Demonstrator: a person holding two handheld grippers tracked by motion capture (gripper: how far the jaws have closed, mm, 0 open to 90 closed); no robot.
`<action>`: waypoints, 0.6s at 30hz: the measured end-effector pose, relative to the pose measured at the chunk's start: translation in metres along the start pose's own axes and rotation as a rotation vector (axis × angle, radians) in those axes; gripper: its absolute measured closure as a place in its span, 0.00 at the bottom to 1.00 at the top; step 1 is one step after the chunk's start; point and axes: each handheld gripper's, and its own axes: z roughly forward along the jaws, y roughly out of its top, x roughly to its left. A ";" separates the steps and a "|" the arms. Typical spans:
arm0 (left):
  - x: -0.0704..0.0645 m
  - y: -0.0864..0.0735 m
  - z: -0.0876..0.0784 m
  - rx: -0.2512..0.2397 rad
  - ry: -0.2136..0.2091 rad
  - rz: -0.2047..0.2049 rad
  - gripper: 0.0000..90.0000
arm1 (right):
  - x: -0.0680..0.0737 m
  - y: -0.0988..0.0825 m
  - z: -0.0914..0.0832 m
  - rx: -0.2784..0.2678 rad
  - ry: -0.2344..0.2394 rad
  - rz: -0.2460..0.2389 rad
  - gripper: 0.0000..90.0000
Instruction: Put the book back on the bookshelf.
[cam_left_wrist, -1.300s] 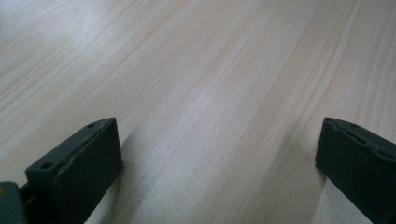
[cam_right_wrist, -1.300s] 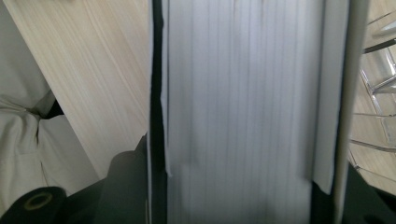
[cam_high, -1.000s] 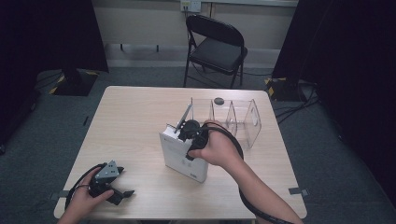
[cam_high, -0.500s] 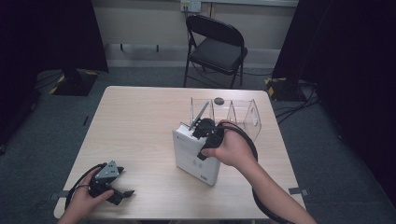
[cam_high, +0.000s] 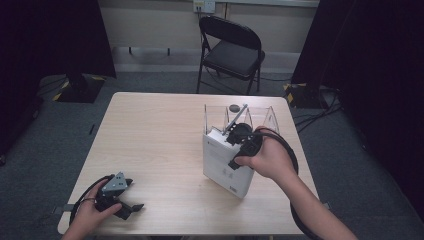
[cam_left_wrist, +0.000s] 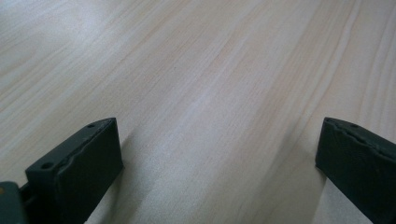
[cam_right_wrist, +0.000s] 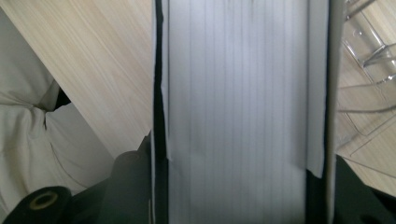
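In the high view the right gripper (cam_high: 240, 134) has its fingers clamped on the top edge of a white book (cam_high: 225, 162), held upright at about 4 o'clock of the tabletop (cam_high: 150, 130), just at 7 o'clock of a clear rack (cam_high: 260, 117), while the left gripper (cam_high: 117, 192) rests well apart at 7 o'clock of the tabletop. The left gripper view has its two black fingers (cam_left_wrist: 74, 163) spread wide apart over bare wood. In the right gripper view the book's page edges (cam_right_wrist: 238, 107) run from 6 to 12 o'clock between the fingers that clamp its covers, with the rack (cam_right_wrist: 369, 60) at 2 o'clock.
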 end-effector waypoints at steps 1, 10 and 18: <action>0.000 0.000 0.000 -0.001 0.000 -0.001 0.00 | -0.001 -0.001 -0.001 0.002 0.003 0.002 0.58; 0.000 0.000 0.000 0.000 -0.001 -0.001 0.00 | -0.011 -0.019 -0.006 -0.001 -0.003 0.045 0.58; 0.000 0.000 0.000 0.000 -0.002 0.000 0.00 | -0.017 -0.029 -0.013 0.013 -0.015 0.059 0.58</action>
